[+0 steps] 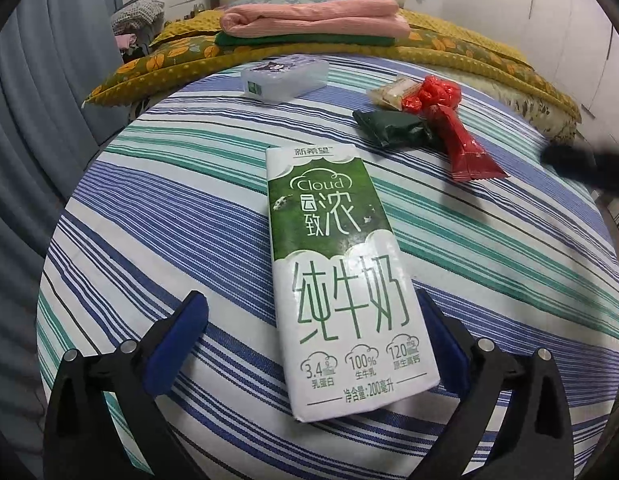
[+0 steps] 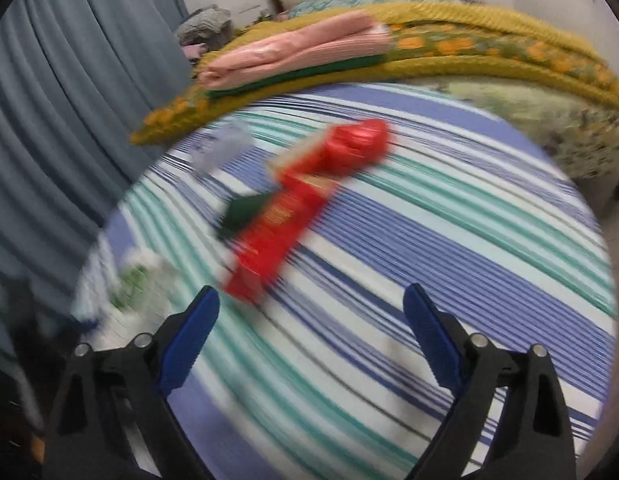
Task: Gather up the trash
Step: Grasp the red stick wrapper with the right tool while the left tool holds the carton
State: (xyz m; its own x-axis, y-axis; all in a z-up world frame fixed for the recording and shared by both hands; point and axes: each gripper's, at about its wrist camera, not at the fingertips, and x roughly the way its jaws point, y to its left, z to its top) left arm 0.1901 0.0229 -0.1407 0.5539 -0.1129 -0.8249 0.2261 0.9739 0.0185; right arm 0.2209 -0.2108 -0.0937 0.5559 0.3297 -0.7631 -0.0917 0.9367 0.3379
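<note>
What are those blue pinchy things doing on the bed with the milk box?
A person is picking up trash off a striped bedsheet with a gripper in each hand. The left gripper is open, with a milk carton lying flat between its fingers, not squeezed. The right gripper is open too and holds nothing; a red wrapper lies just ahead of it. A dark green wrapper and a clear plastic box also lie there.

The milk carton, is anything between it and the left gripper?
Nothing visible. The milk carton lies flat on the striped sheet between the left gripper's open fingers; the wrappers lie beyond it.
</note>
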